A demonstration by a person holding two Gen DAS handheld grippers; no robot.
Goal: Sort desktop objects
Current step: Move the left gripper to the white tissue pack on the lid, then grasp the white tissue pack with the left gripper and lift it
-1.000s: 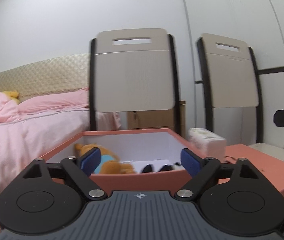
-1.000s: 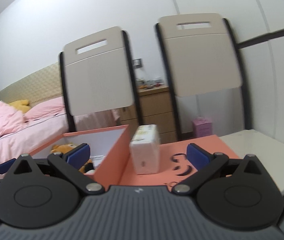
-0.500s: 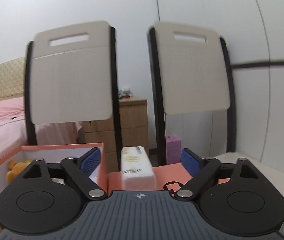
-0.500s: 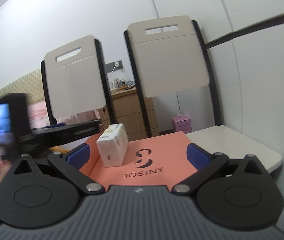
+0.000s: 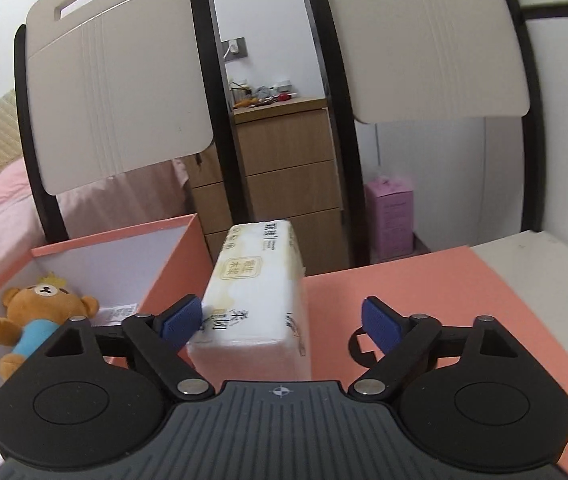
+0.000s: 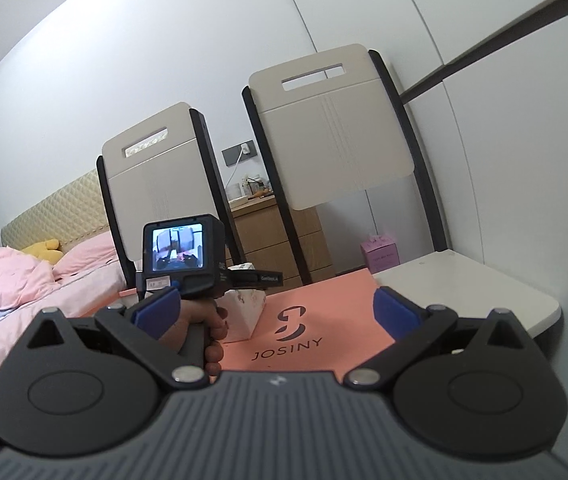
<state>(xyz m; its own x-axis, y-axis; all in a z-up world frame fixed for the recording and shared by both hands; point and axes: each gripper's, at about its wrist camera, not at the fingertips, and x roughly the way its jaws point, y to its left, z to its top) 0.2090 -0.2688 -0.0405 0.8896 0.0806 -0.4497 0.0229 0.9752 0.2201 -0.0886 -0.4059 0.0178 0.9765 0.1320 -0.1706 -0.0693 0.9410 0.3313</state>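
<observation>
A white tissue pack lies on the orange box lid beside the open orange box. A brown teddy bear in a blue shirt lies inside the box. My left gripper is open, its jaws on either side of the pack's near end, the left pad touching it. My right gripper is open and empty, held back above the lid with its JOSINY logo. The left gripper's handle and a hand show in the right wrist view, partly hiding the tissue pack.
Two beige chair backs stand behind the table. A wooden drawer unit and a pink carton sit beyond. A pink bed is at the left. The white tabletop ends at the right.
My left gripper has swung right from the box and closed in on the tissue pack, which now sits between its jaws. My right gripper has drawn back and turned, bringing the left gripper into view.
</observation>
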